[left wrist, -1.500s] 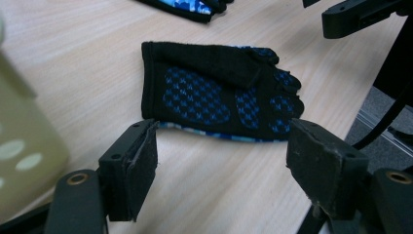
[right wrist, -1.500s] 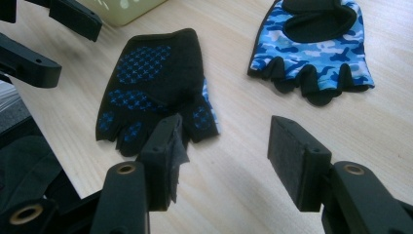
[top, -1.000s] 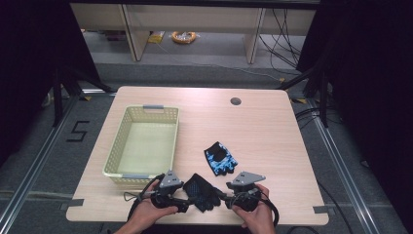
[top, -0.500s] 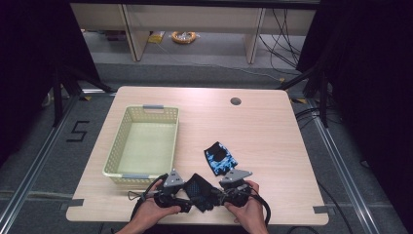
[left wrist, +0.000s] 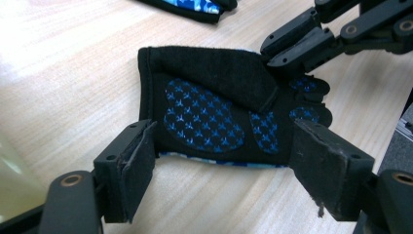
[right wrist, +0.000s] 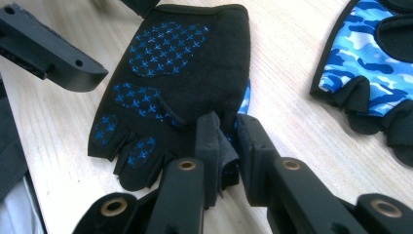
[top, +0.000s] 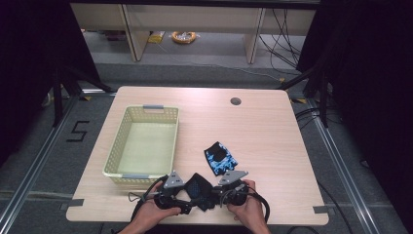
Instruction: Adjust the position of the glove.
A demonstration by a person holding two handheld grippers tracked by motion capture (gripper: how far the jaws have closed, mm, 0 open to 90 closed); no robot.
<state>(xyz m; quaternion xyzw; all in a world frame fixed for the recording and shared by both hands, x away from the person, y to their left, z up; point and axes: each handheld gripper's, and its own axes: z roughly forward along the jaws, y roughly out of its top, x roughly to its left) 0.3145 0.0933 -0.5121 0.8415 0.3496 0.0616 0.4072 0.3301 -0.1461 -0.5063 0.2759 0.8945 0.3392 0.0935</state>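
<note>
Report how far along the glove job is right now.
Nothing looks finished: the basket holds no glove. In hand: the right hand-held gripper has just been closing and pinches the black glove at its edge, while the left hand-held gripper stands open around its other end. The camouflage glove lies untouched on the table; both gloves remain outside the basket.

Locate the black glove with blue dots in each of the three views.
High view: black glove at the near table edge, between both hands.
Left gripper view: black glove at centre, beyond the open tongs.
Right gripper view: black glove centre-left, its edge pinched.
Shared landmark: blue camouflage glove.
</note>
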